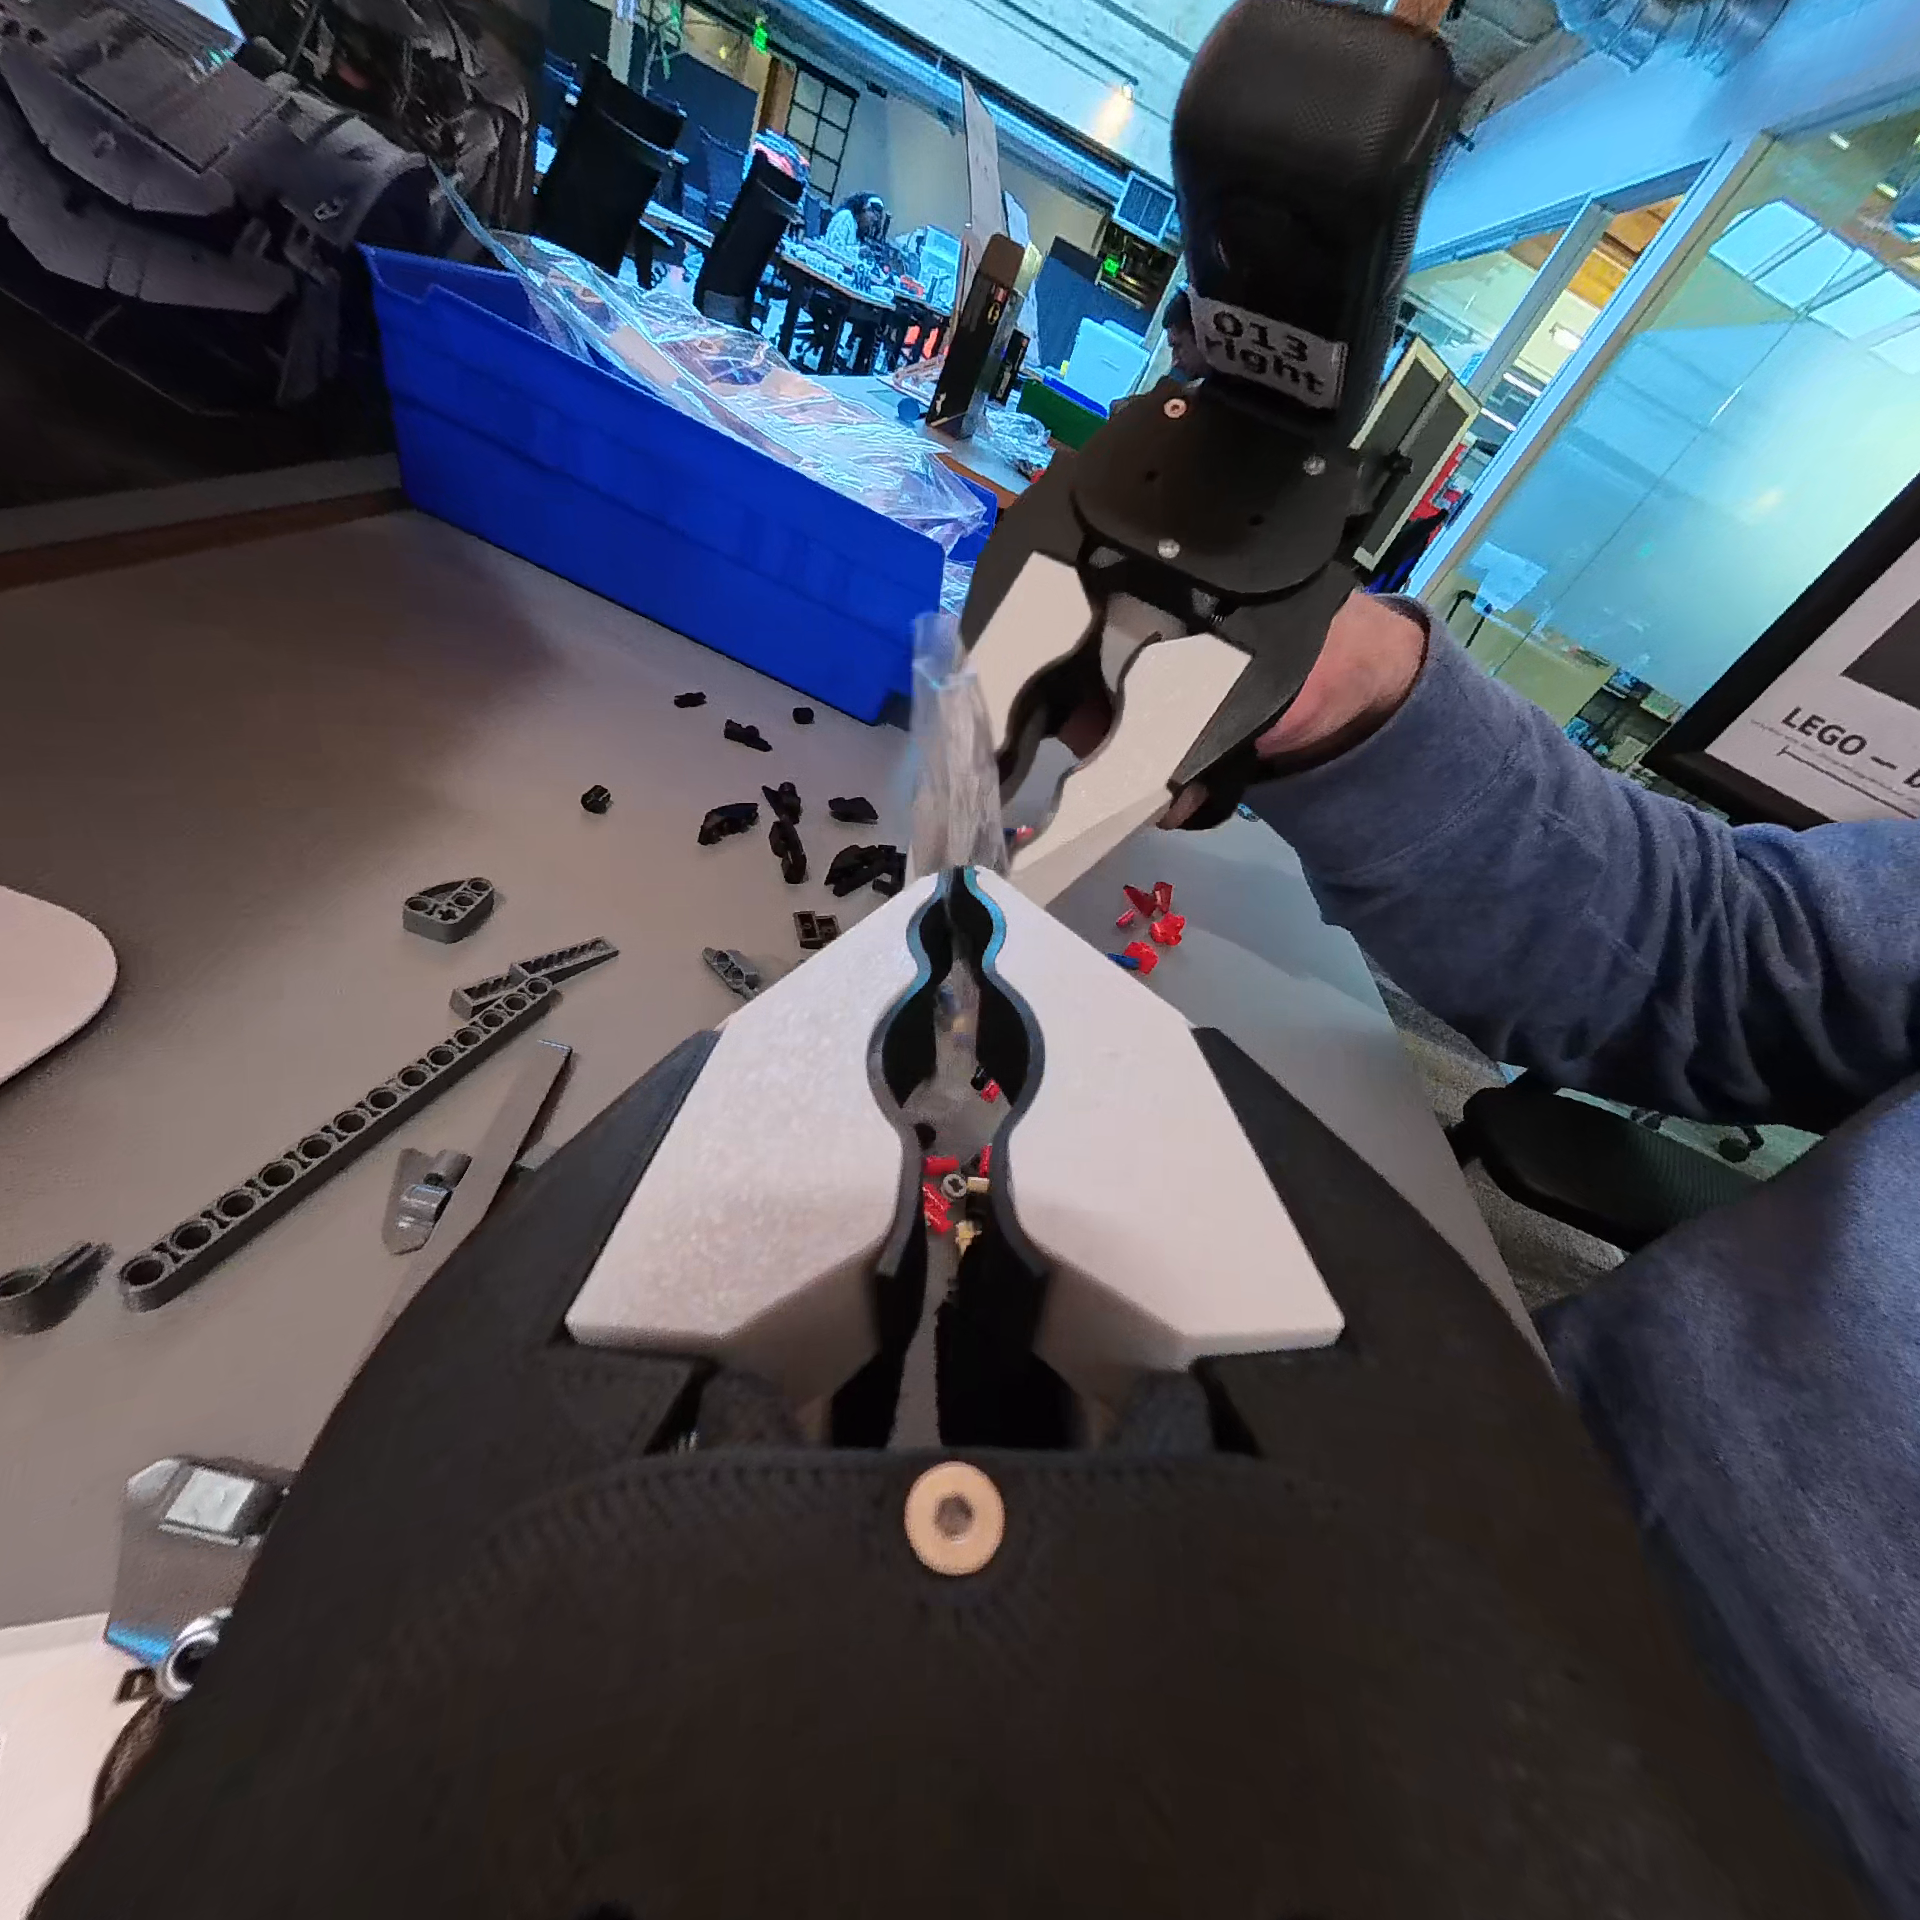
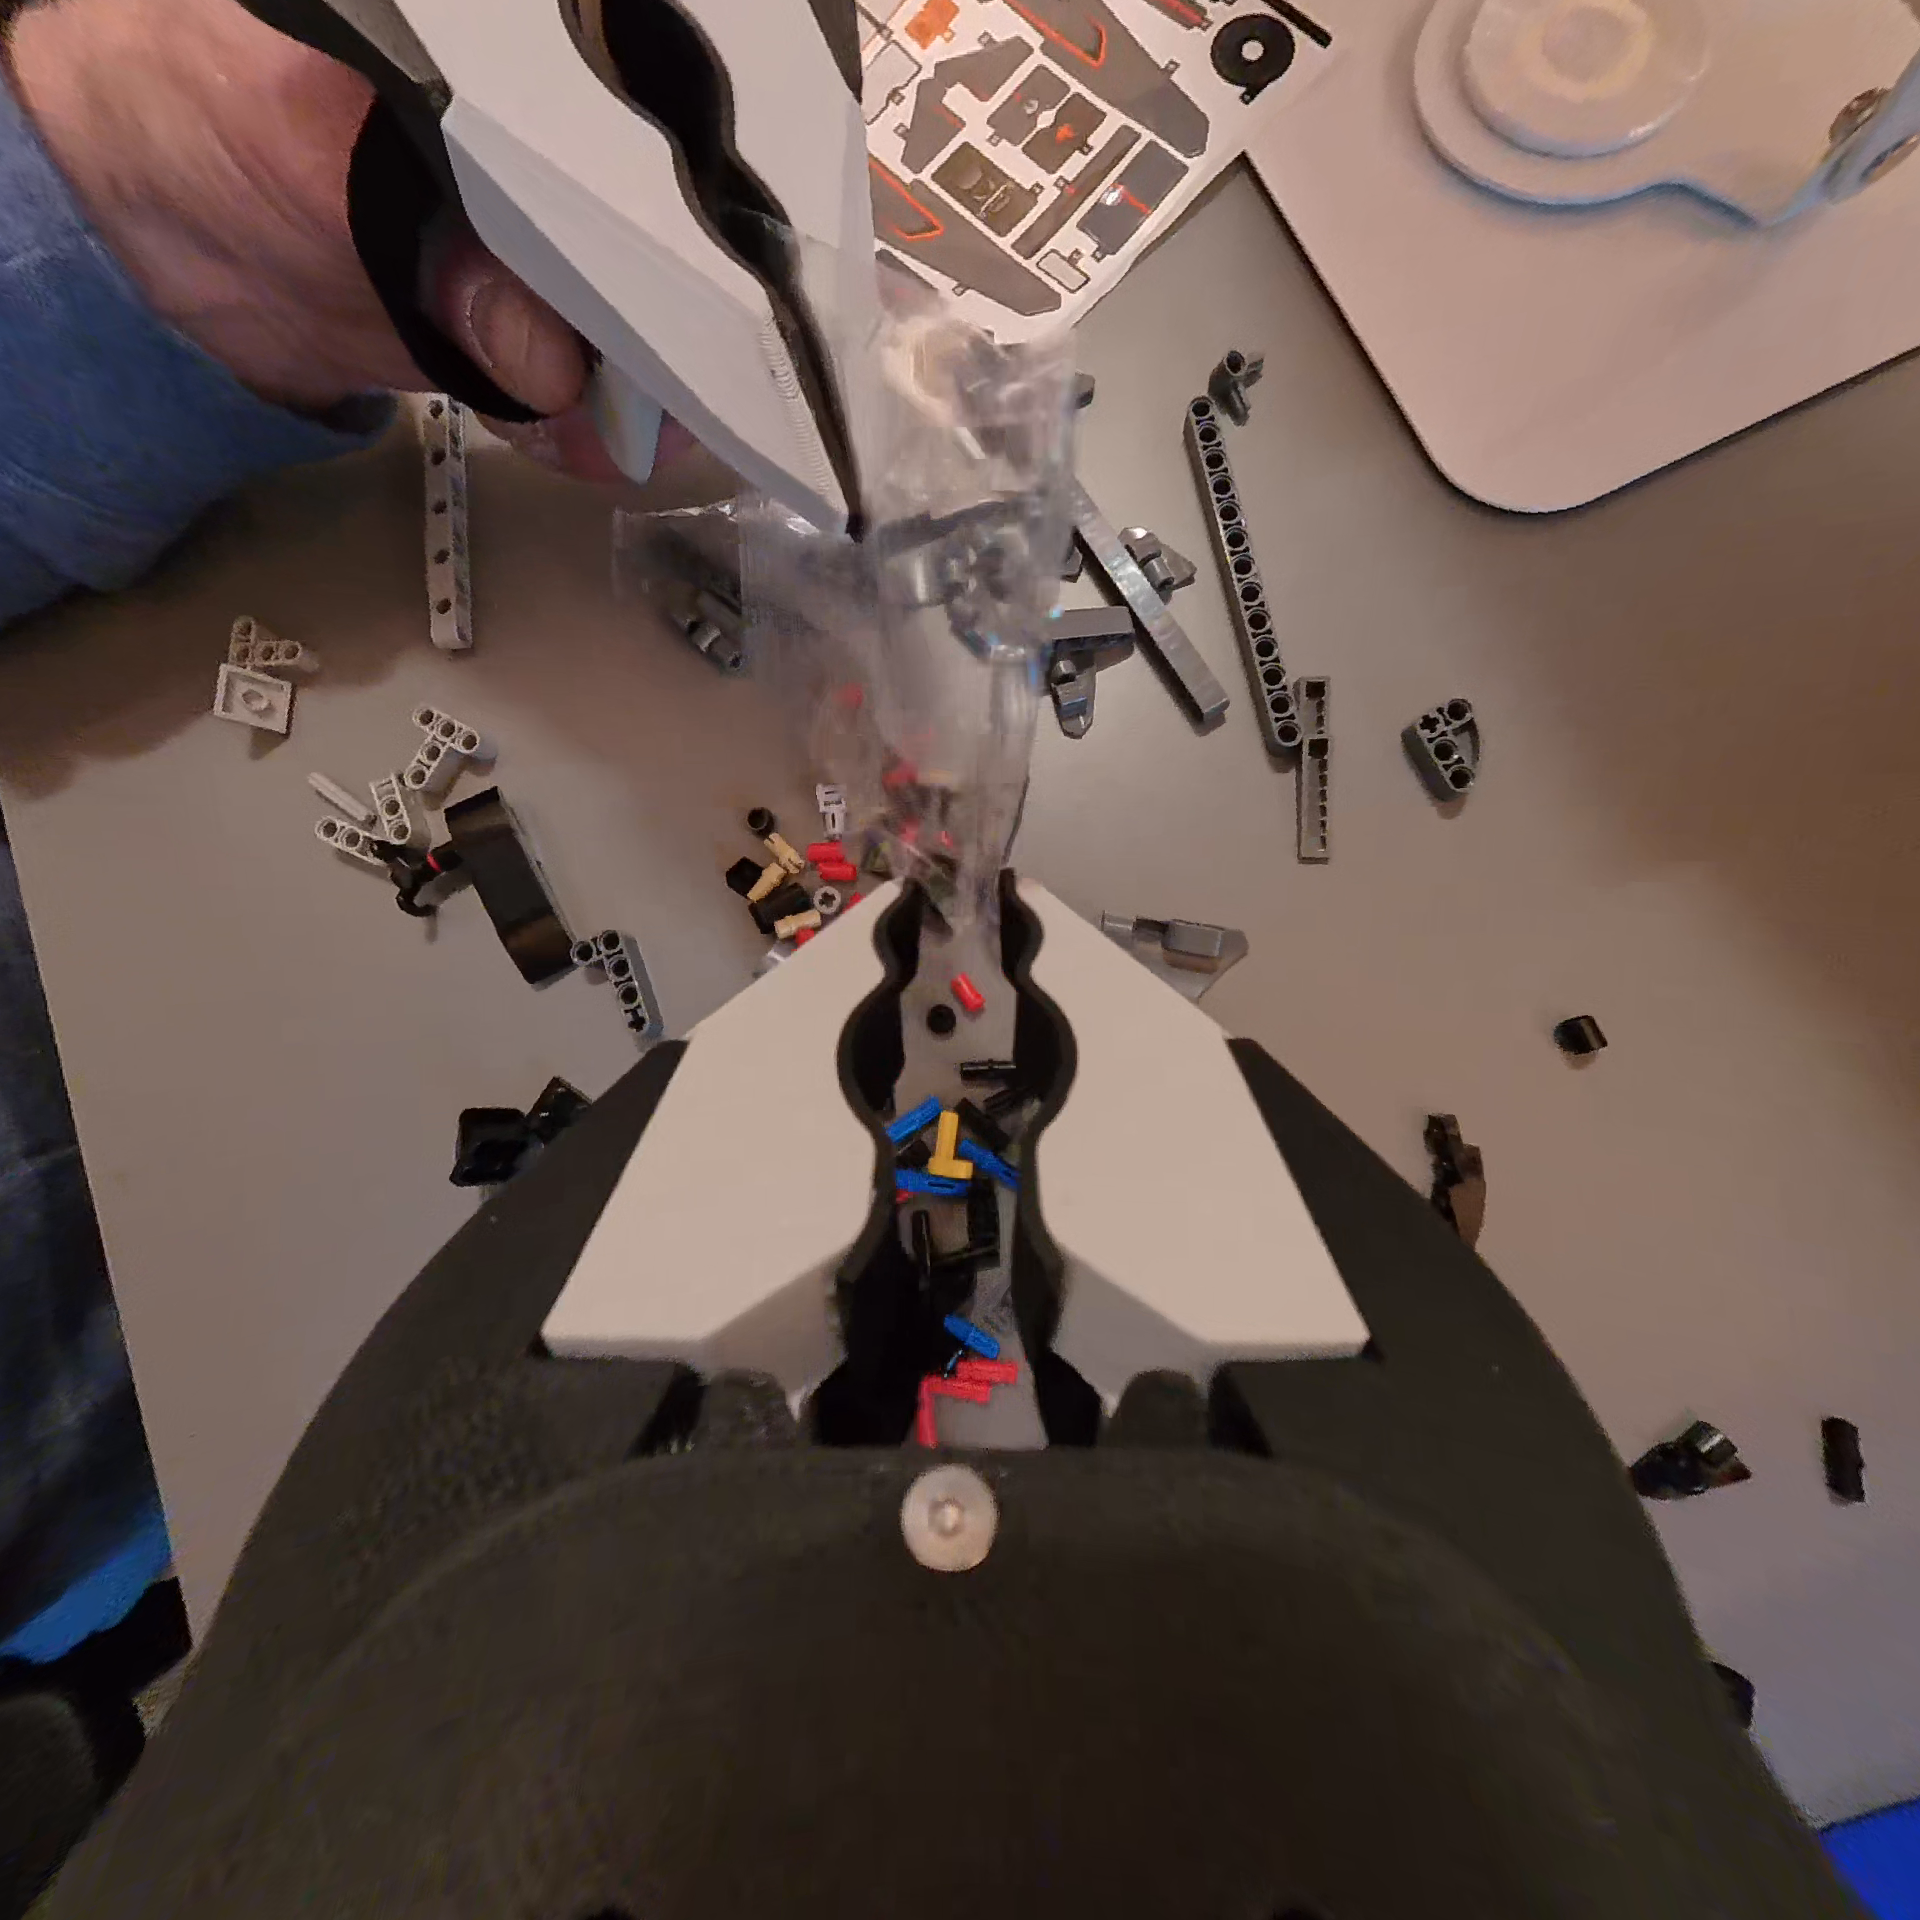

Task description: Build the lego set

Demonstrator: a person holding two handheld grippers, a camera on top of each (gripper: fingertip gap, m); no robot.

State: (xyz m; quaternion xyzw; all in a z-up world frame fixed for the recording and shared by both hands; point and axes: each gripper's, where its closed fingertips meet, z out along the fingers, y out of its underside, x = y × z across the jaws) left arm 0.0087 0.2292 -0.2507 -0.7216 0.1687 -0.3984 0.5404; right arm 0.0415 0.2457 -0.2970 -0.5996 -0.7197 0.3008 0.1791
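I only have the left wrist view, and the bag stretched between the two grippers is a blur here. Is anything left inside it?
Observer: Yes. The right wrist view shows gray pieces inside the clear bag, bunched near the left gripper.
Operator: Any blue parts out yet?
Observer: Yes, blue pins and a yellow piece lie on the table under the right gripper.
Operator: Where is the sticker sheet?
Observer: The sticker sheet lies flat on the table beyond the left gripper.

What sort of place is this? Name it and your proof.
Probably an open-plan office or lab: rows of desks with black chairs behind, glass walls at right, and a grey worktable strewn with lego parts.
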